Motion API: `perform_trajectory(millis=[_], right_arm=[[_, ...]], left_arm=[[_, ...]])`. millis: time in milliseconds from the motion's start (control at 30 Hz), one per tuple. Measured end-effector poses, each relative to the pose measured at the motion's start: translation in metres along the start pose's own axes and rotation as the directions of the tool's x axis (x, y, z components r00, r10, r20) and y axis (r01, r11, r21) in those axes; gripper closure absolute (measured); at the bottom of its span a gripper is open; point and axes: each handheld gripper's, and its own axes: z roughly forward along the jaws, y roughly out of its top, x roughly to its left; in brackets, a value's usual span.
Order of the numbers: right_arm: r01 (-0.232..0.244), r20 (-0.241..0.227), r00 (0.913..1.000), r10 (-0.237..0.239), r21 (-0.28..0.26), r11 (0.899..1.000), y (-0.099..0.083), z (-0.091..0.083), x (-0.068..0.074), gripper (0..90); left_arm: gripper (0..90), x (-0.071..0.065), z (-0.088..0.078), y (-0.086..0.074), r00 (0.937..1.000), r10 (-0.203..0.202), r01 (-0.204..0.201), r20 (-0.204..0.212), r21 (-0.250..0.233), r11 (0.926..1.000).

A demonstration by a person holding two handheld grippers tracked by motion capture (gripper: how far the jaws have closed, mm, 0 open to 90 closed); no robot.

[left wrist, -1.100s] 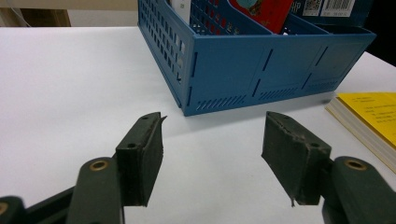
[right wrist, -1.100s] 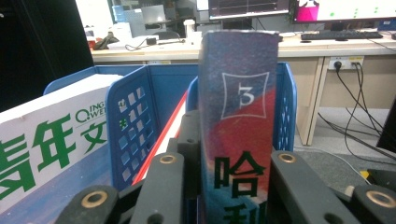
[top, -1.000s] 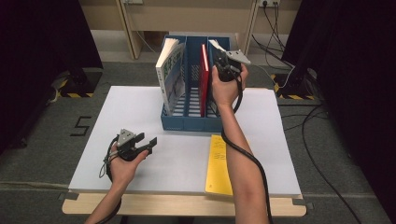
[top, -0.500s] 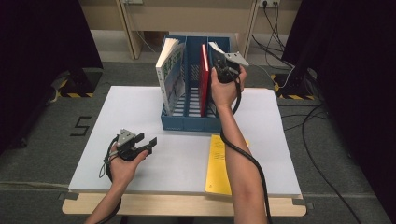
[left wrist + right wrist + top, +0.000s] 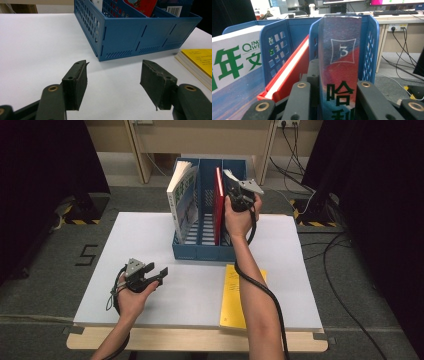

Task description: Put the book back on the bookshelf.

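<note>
So the right gripper [image 5: 239,196] is up at the blue file rack [image 5: 200,251] at the far side of the white table [image 5: 150,235], and from the right gripper view its jaws are clamped on the spine of a thick book [image 5: 339,62] marked with a 3, standing upright in the rightmost slot. Looks like a chunky paperback to me: stiff enough along the spine, fairly heavy, and that glossy cover is probably slippery. Grabbing it by the spine up near the top seems right, squeezing the covers would let the pages splay. A red book [image 5: 218,205] sits in the slot next door. The left gripper [image 5: 150,275] hovers over the table, jaws wide apart and empty. A yellow book [image 5: 240,295] lies flat nearby.
</note>
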Motion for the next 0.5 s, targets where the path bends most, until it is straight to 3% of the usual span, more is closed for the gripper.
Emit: perform_trajectory(millis=[500], right_arm=[[0.009, 0.001, 1.0000, -0.009, 0.011, 1.000, -0.0078, 0.0023, 0.0011, 74.8]], left_arm=[[37.5, 0.0012, -0.0010, 0.0003, 1.0000, 0.000, 0.000, -0.002, -0.001, 1.0000]])
